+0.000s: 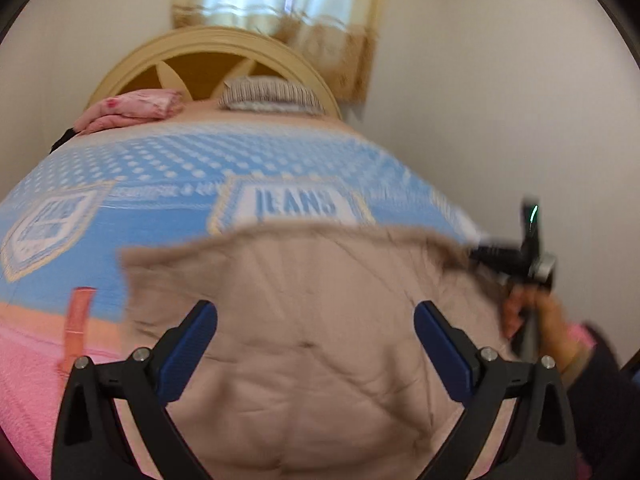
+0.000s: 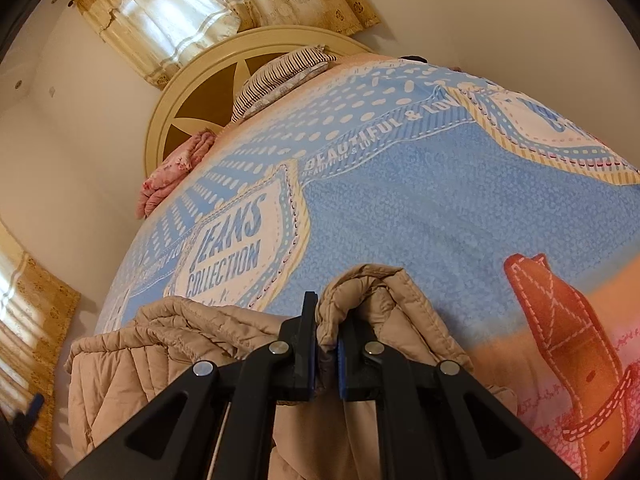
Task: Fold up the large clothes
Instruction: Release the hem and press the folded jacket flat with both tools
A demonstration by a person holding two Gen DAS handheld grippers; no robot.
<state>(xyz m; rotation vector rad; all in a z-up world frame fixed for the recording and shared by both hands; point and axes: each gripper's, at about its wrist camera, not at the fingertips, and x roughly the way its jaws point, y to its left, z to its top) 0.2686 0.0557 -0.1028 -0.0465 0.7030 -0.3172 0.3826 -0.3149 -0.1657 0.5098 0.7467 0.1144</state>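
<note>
A: What could be read on the blue bedspread (image 2: 420, 200)?
B: A white badge (image 2: 236, 248) near the headboard (image 2: 192, 80) side said "JEANS COLLECTION".
A: Anything else?
B: A banner (image 2: 384, 132) nearer the headboard read "BEAUTIFUL & LOV", cut off.

My bed is covered by a blue bedspread (image 2: 420, 200) printed with "JEANS COLLECTION" badges and a red belt. At its far end a striped pillow (image 2: 280, 76) leans on the round cream headboard (image 2: 192, 92), with what looks like a folded pink blanket (image 1: 132, 110) beside it. Yellowish curtains (image 2: 168, 20) hang above.
</note>
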